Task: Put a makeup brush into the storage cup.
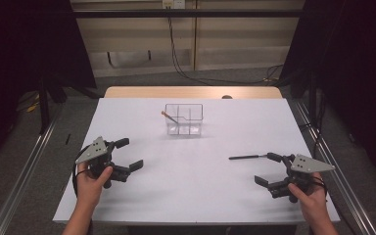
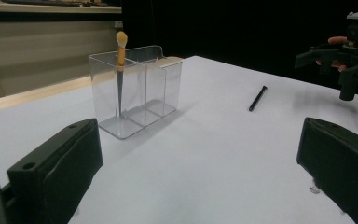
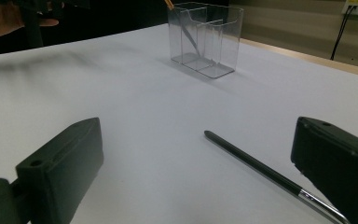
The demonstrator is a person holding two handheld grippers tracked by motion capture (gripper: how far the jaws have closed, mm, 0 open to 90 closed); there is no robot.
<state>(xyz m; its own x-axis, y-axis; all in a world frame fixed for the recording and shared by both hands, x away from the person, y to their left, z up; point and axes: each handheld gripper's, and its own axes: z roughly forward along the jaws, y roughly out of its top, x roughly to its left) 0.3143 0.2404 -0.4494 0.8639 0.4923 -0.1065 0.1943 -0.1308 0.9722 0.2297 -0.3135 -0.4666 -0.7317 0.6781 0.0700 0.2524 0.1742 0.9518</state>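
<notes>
Right now the right gripper (image 1: 270, 171) sits low over the table (image 1: 196, 196), jaws spread wide, nothing between them. Pen (image 3: 256, 165) lies flat just ahead of it, one end at the right jaw's tip, long axis running away and to the left of that jaw; in the high view it lies crosswise, pointing toward table centre (image 1: 247, 157). Right hand is clearly the nearer one. Left gripper (image 1: 129, 154) is well apart on the other side, jaws also spread, empty. Farther off, past both: clear organizer (image 1: 184, 119), upright, with a brush (image 2: 120, 70) leaning in one end compartment, yellow tip up. Judgement: nothing blocks the pen; the jaws should straddle its shaft, which needs a small shift toward it.
</notes>
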